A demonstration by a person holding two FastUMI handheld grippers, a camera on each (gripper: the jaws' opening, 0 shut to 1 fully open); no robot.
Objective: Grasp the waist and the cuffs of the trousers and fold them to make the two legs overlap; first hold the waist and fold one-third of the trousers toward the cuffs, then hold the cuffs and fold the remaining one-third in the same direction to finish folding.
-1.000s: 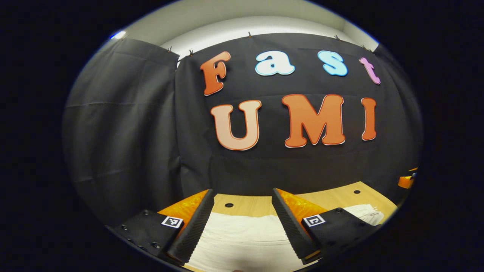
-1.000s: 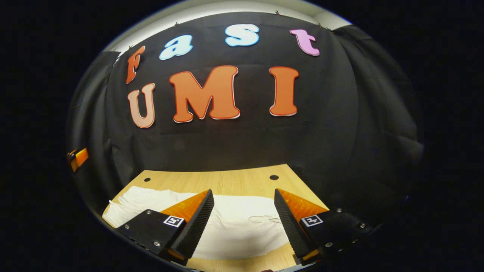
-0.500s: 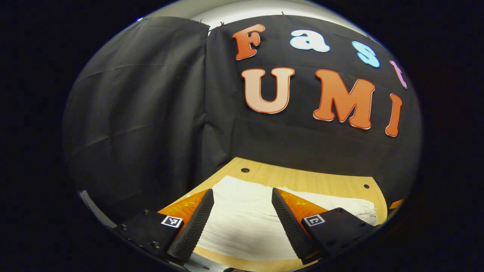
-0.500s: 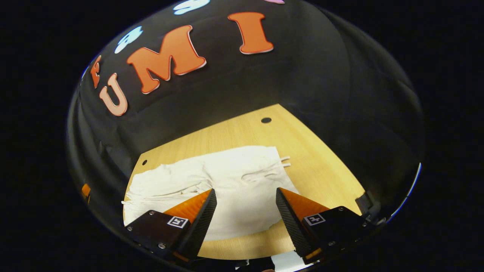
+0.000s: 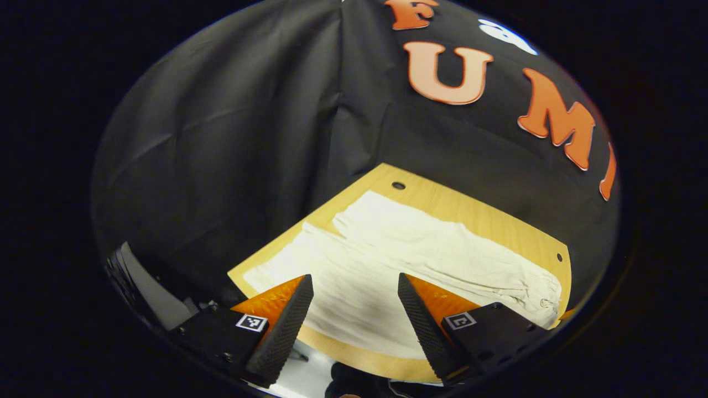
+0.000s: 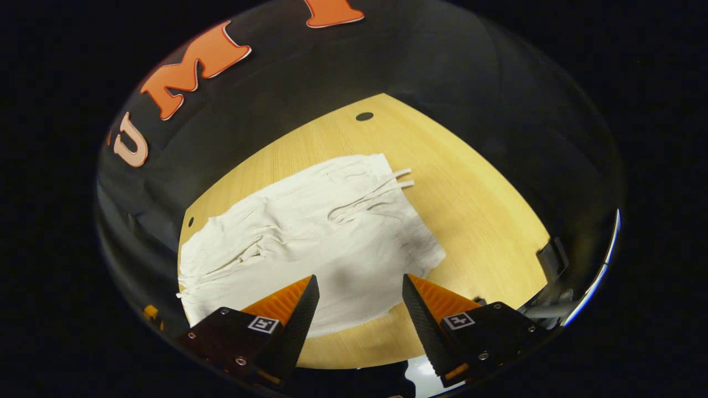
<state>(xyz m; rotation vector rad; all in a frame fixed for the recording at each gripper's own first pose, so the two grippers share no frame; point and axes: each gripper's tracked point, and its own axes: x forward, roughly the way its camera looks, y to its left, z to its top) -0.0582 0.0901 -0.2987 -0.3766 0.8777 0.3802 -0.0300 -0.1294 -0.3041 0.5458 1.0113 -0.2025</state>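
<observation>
Left tongs [image 5: 351, 290] spread wide, empty, above the near edge of the tabletop [image 5: 500, 224]. Right tongs [image 6: 359, 290] likewise wide and empty.

Change over the last second: both cameras have pitched down from the wall toward the tabletop, and the trousers [image 6: 310, 237] now lie in full sight. I read this as the approach; no fold has been started.

Trousers white, spread flat. In the right gripper view the waist end with its drawstring [image 6: 387, 185] lies to the right, near those tongs. In the left gripper view the trousers [image 5: 398, 260] run away rightward.

Tabletop pale wood with small round holes [image 6: 364, 116]. Black cloth wall behind.
</observation>
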